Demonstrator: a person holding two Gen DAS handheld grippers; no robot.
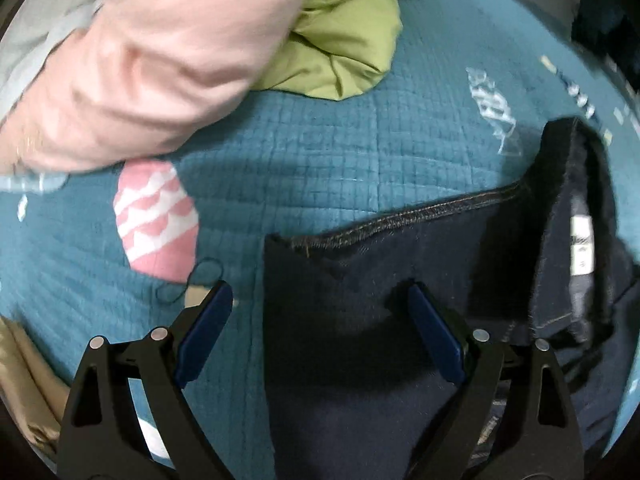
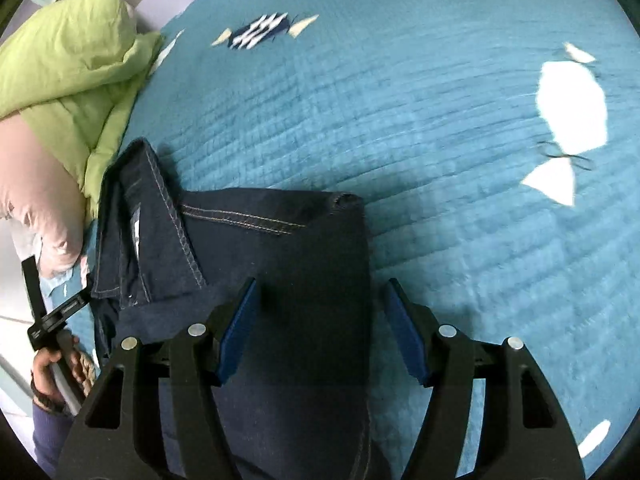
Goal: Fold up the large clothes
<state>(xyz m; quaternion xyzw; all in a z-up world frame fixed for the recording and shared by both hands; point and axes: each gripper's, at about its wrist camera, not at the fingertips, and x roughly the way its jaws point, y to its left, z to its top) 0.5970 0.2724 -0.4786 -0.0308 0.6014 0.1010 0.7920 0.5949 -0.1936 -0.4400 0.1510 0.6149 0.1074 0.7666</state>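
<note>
Dark blue jeans [image 1: 360, 320] lie folded on a teal quilted bedspread [image 1: 312, 152]. In the left wrist view my left gripper [image 1: 320, 296] is open above the jeans' left folded edge, one finger over the quilt, one over the denim. The waistband with a white label [image 1: 582, 248] lies at the right. In the right wrist view my right gripper [image 2: 320, 292] is open and empty above the jeans [image 2: 280, 280], near their right folded edge. The waistband [image 2: 152, 216] lies at the left there.
A pink garment [image 1: 152, 64] and a green padded garment [image 1: 344, 52] lie at the far side of the bed; the green one [image 2: 68, 64] also shows at left in the right wrist view. The other hand-held gripper and hand [image 2: 52, 340] show at lower left.
</note>
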